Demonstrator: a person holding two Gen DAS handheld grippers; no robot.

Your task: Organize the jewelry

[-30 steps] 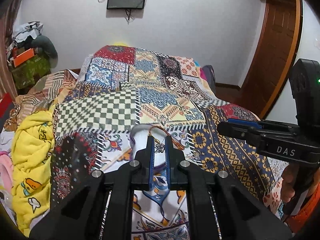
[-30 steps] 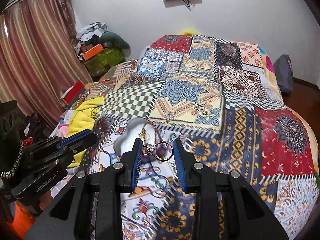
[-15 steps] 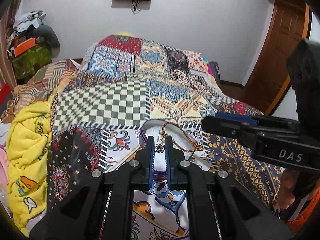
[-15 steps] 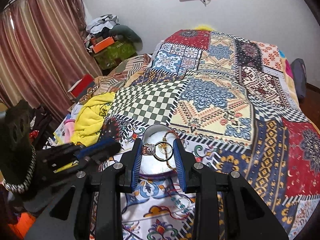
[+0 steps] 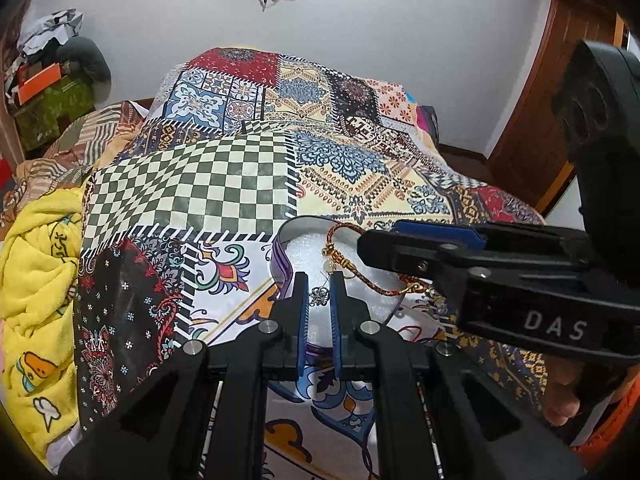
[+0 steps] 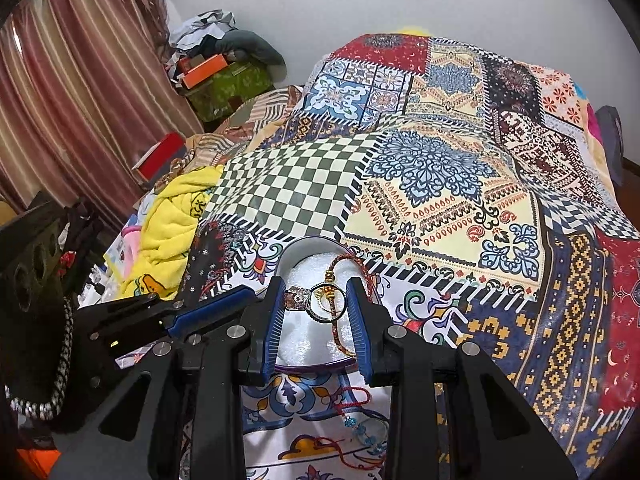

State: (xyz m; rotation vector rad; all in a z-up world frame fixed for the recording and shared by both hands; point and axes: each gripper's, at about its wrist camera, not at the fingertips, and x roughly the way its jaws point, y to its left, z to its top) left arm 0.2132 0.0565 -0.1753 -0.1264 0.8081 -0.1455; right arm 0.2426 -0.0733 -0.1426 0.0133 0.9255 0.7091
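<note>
My left gripper point(image 5: 320, 294) is shut on a small silver earring point(image 5: 319, 295) and holds it over a round purple box point(image 5: 280, 254) lined with white foam. A red and gold braided bracelet point(image 5: 340, 258) lies in the box. My right gripper point(image 6: 316, 300) is shut on a silver ring with a jewelled top point(image 6: 316, 300), also above the same box point(image 6: 310, 244). The right gripper also shows in the left wrist view point(image 5: 424, 240), at the right of the box. The left gripper also shows in the right wrist view point(image 6: 208, 312).
The box sits on a patchwork bedspread point(image 5: 240, 184). A red cord with blue beads point(image 6: 360, 420) lies on the bed in front of the box. A yellow towel point(image 5: 36, 280) lies at the left. Wall point(image 5: 360, 20) and wooden door point(image 5: 532, 112) are behind.
Both grippers have moved forward and down over the round box, still shut on the earring and the ring. The box now lies right under the fingers.
</note>
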